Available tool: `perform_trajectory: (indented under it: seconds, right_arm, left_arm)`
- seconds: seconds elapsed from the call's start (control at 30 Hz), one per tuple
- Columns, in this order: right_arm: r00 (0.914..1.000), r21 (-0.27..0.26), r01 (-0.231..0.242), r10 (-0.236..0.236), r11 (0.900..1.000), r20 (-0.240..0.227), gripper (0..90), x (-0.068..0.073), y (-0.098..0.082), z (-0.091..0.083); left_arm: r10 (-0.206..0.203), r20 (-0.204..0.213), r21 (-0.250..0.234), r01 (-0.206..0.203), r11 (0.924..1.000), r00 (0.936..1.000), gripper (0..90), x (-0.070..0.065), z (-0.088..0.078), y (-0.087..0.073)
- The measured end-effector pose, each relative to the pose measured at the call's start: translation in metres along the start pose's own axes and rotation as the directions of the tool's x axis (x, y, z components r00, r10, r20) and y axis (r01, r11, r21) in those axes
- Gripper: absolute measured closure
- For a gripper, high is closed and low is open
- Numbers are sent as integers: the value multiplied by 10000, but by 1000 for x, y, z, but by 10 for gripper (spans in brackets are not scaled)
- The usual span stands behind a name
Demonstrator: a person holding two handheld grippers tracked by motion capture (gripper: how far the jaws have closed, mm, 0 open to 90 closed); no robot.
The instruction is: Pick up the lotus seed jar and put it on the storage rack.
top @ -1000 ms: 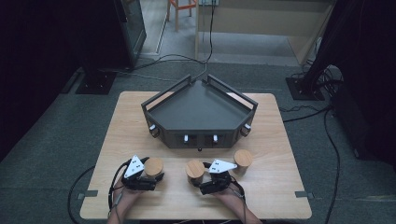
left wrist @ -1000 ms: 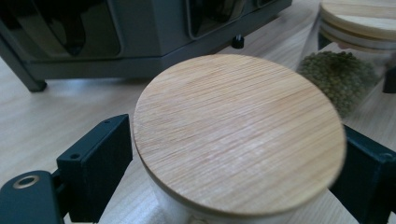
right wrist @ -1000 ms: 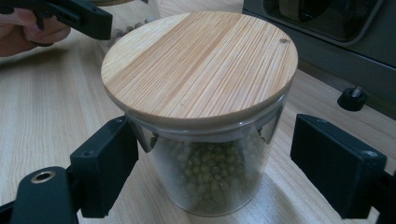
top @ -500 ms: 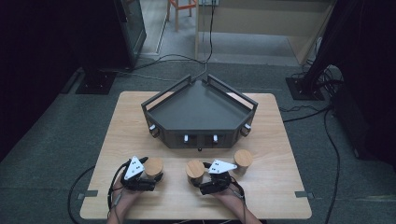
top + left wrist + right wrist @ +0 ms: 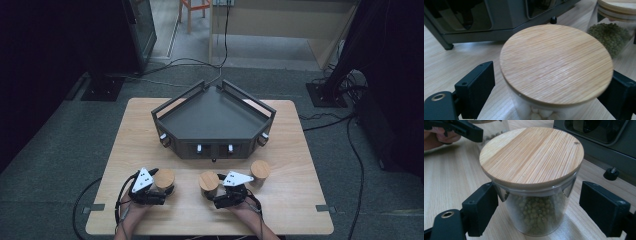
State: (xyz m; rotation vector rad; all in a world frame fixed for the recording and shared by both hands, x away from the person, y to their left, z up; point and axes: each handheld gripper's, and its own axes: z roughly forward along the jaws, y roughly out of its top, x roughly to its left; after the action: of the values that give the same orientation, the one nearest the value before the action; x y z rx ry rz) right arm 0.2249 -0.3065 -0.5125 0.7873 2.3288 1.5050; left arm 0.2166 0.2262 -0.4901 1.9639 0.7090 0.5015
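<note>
On the wooden table, near its front edge, three glass jars with bamboo lids stood in a row before a dark five-sided tray. The left gripper sat at the leftmost jar; in the left gripper view this jar held white pieces and stood between the two black jaws, one on either side. Whether the pads pressed on its glass could not be determined, since the lid hid the contact points.

The right gripper sat at the middle jar. In the right gripper view this jar, filled with green beans, stood upright on the table between the jaws. The left jaw lay just beside the glass and the right jaw stood clearly apart from it, so the fingers were spread and no grip was made.

A third jar stood just beside the right gripper, on its right, untouched.
</note>
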Motion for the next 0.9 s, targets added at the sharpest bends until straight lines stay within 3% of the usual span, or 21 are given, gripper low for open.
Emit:
perform_trajectory:
  seconds: [0.8, 0.9]
  right_arm:
    - [10000, 73, -22, 22, 10000, 50, 154, 1, 1, 1]
    - [10000, 102, -18, 18, 9999, 72, 154, 2, 2, 1]
  left_arm:
    - [284, -54, 197, -283, 9994, 9996, 100, -5, 6, 6]
    - [499, -59, 151, -498, 9986, 9987, 218, -6, 6, 5]
